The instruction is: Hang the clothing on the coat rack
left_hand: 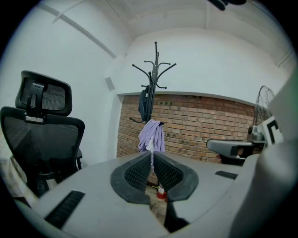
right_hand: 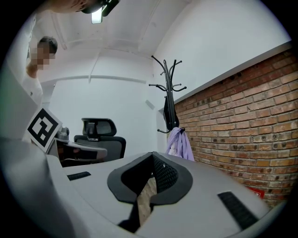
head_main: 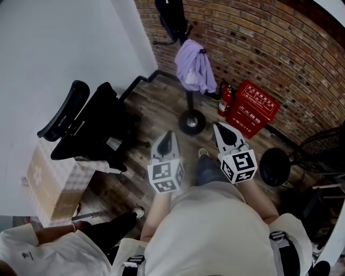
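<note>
A lilac garment (head_main: pixel 194 67) hangs from a low hook of the black coat rack (head_main: pixel 190 99), which stands against the brick wall. A dark item (head_main: pixel 168 16) hangs higher on the same pole. The left gripper view shows the garment (left_hand: pixel 151 136) and the rack (left_hand: pixel 152 74) straight ahead; the right gripper view has the garment (right_hand: pixel 179 144) and the rack (right_hand: pixel 169 93) ahead too. My left gripper (head_main: pixel 167 139) and right gripper (head_main: pixel 222 131) are held in front of me, well short of the rack. Both are shut, with nothing between their jaws.
A black office chair (head_main: pixel 89 121) stands at the left beside a cardboard box (head_main: pixel 46 186). A red box (head_main: pixel 252 109) and a fire extinguisher (head_main: pixel 224 99) sit by the wall. A fan base (head_main: pixel 274 167) and its cage (head_main: pixel 326 143) are at right. Another person (head_main: pixel 48 245) is at lower left.
</note>
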Demonstrator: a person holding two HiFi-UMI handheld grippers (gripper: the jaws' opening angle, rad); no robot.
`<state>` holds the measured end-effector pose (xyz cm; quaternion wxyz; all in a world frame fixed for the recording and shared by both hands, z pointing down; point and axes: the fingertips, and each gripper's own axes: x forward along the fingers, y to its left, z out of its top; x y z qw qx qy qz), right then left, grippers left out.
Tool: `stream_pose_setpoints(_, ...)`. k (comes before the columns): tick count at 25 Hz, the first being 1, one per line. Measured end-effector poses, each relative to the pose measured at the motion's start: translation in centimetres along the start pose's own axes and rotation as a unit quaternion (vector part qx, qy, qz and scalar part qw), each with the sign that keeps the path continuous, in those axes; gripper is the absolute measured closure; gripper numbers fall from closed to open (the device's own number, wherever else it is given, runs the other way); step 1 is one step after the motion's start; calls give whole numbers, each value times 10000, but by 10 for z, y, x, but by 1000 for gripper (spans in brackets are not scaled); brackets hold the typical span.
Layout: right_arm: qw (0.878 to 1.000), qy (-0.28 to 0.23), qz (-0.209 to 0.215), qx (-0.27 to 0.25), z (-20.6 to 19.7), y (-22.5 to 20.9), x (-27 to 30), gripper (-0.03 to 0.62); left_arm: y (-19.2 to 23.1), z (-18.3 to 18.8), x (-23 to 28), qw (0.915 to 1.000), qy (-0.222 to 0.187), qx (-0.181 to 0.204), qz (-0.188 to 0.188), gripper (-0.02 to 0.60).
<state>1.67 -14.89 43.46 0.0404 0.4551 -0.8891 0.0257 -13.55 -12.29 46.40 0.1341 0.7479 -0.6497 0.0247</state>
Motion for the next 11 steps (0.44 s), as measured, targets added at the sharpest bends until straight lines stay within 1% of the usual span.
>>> stream_pose_setpoints(3,10000,27,10,-11,-1,-1,2,595,2,-2,3,10000,2,23,-5,561)
stream_pose_setpoints(8,10000,57,33,-11,-1,-3,4,595,1,-3,5,10000,61,-76,5,561)
stream_pose_setpoints(11,10000,60,45,2,-2,-4,6,595,1,-2,6,10000,66,-60,-11,561)
